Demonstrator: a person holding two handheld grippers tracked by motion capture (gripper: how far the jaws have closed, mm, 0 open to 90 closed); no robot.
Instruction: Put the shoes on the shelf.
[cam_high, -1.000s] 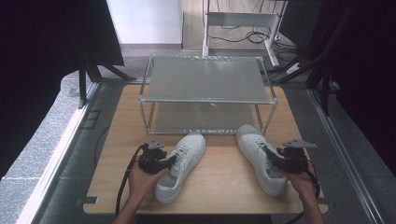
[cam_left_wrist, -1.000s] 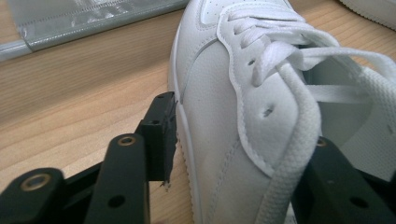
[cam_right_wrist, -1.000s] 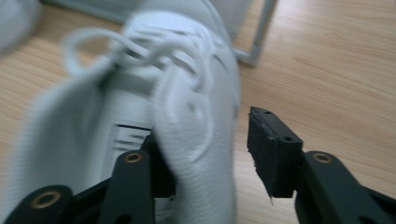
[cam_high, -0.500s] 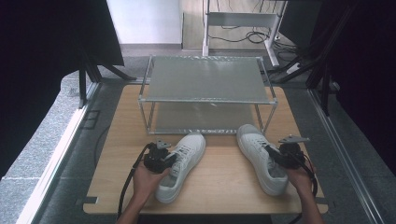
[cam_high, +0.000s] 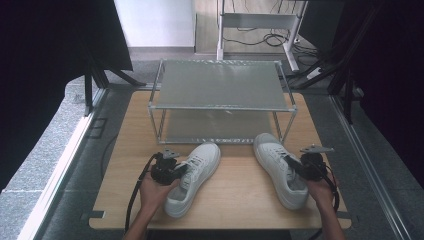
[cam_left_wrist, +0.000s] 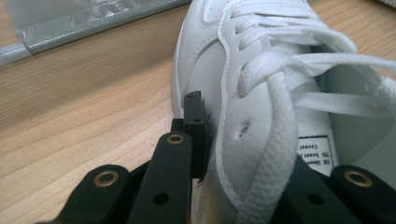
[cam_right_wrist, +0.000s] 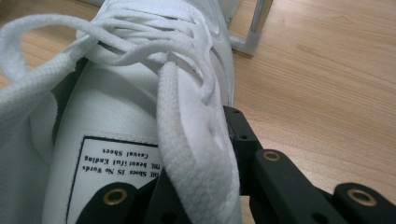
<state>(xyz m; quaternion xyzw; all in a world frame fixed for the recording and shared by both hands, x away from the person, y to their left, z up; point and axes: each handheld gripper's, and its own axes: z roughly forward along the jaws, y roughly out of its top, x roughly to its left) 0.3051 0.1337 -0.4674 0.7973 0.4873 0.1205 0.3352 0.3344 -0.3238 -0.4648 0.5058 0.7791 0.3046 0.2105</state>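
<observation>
shoes (cam_high: 194, 176): white
label (cam_right_wrist: 116, 164): white, black letters
table (cam_high: 240, 185): light brown wood
rack (cam_high: 220, 85): grey
jaws: black

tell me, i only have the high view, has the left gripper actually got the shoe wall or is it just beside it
Observer: It has it. In the left gripper view the left gripper has just closed on the collar wall of the left shoe, one jaw outside, one inside.
Operator: and the right one
Observer: Same: the right gripper has just closed on the padded collar of the right shoe, outer jaw against its side.
Operator: anything inside that shoe
Observer: A printed label on the tongue's underside, beside the inner jaw.
</observation>
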